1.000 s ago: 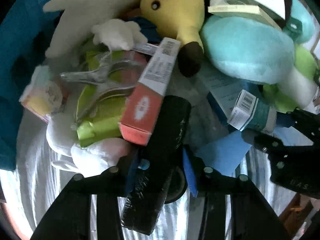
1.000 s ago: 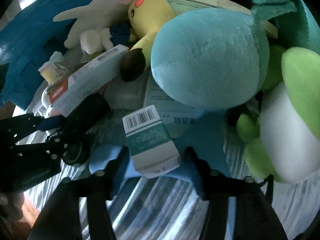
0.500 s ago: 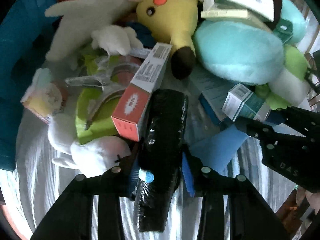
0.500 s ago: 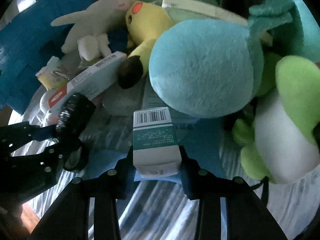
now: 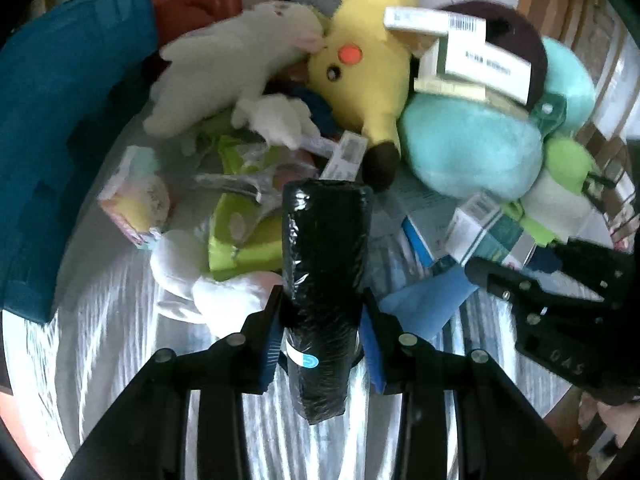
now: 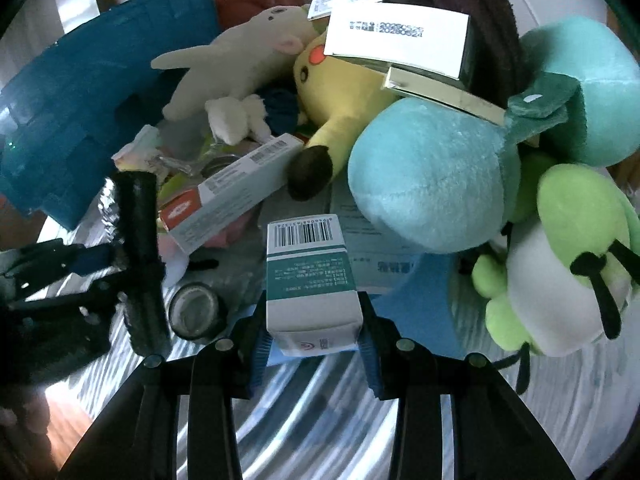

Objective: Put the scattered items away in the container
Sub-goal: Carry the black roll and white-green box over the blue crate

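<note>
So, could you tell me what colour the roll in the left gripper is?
Glossy black roll, clearest in the left wrist view.

Grey-and-white striped cloth (image 5: 120,344) covers the surface, glare streaks across it from 6 to 9 o'clock. Wooden floor (image 6: 70,412) shows at 8 o'clock in the right view. Wooden slats (image 5: 560,4) at 1 o'clock, left view. Pale wall (image 6: 68,12) at 10 o'clock.
</note>
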`<state>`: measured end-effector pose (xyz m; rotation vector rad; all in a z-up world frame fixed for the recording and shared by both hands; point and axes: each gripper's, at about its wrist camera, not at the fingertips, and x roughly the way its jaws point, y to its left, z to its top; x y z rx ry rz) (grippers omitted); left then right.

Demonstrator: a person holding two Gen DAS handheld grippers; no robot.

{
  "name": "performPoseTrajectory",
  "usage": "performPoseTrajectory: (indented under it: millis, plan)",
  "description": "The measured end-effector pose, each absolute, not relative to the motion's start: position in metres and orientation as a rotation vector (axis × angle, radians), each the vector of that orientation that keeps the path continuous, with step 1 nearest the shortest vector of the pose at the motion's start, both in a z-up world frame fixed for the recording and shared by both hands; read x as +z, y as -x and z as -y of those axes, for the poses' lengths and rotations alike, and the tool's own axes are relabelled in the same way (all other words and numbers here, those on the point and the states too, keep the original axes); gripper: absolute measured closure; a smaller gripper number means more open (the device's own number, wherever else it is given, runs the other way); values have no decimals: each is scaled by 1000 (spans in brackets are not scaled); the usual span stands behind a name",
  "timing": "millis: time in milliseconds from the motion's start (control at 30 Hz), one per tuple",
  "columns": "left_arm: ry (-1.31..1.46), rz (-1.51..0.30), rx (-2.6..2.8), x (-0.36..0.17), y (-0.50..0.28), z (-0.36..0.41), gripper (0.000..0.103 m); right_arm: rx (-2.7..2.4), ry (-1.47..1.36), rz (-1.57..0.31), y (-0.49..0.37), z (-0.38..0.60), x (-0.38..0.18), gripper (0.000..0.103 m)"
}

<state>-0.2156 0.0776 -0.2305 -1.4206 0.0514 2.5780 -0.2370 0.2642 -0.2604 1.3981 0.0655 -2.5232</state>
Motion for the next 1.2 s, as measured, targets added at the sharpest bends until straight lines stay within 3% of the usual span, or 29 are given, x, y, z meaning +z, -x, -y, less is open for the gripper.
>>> performPoseTrajectory:
  millis: [333, 1200]
  plan:
    - [1310, -45, 2664, -198, 227, -79, 68, -2556, -1278, -103, 234, -246, -218, 65]
    - [1092, -12, 2845, -125, 210, 48, 68, -2576, -968, -212, 226, -113, -122, 65]
